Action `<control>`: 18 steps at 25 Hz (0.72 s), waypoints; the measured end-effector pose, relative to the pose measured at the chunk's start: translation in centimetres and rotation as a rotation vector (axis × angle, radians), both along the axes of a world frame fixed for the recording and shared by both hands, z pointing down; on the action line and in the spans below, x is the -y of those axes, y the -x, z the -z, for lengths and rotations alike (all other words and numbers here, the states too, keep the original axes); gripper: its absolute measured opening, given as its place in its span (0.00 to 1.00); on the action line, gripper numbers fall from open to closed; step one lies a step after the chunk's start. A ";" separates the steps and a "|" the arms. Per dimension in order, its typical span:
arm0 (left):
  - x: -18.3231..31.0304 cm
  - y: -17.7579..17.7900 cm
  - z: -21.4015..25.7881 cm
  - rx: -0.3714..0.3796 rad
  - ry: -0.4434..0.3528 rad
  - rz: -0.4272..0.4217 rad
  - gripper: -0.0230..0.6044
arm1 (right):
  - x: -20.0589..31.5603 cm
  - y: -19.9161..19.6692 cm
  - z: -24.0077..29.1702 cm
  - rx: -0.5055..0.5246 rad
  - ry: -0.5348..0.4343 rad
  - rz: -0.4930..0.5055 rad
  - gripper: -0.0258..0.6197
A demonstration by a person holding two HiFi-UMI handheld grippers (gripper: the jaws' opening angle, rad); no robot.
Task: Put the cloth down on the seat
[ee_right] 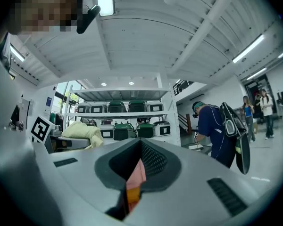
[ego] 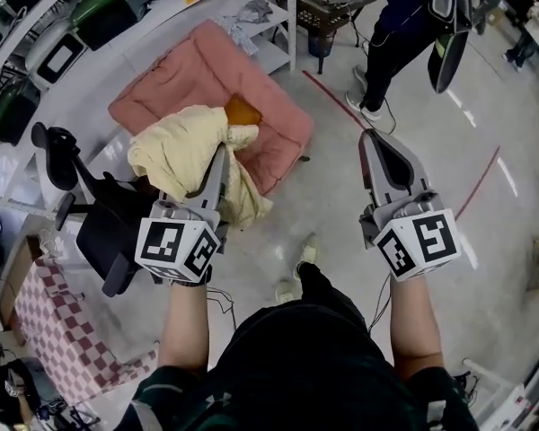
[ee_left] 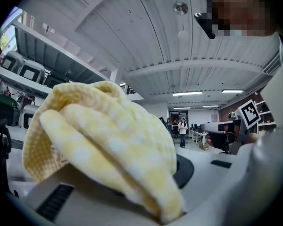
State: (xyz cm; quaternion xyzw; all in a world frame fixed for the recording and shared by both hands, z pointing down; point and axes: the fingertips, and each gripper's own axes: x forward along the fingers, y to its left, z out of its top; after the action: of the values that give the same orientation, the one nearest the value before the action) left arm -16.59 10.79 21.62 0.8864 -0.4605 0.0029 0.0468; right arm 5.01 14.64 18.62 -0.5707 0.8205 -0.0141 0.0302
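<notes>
Yellow cloth [ego: 180,151] in left gripper [ego: 220,162] (right gripper [ego: 370,144] empty) near pink seat [ego: 190,74]

Head view looks steeply down; level gripper views share the cloth [ee_right: 82,132].

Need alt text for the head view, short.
Left gripper grips a bunched yellow cloth, seen against the near edge of a pink seat on the floor. Right gripper is shut and empty beside it.

No legible txt/nos.; only b/w square markers on left claw cube [ego: 178,250] & right claw cube [ego: 419,243].
</notes>
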 end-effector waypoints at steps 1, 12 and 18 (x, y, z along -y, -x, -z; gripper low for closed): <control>1.0 -0.4 -0.2 0.005 0.003 0.003 0.14 | 1.0 -0.3 -0.3 0.001 0.002 0.006 0.04; 9.2 -5.5 -2.1 0.120 0.021 0.001 0.14 | 10.5 -4.3 -1.9 0.051 0.012 0.080 0.04; 12.0 -7.2 -4.9 0.195 0.048 -0.015 0.14 | 13.3 -4.9 -3.4 0.053 0.030 0.127 0.04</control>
State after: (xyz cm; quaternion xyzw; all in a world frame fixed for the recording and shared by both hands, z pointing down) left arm -9.35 -1.18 26.47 0.8839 -0.4562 0.1003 0.0230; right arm 9.87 1.36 22.02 -0.5174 0.8536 -0.0433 0.0423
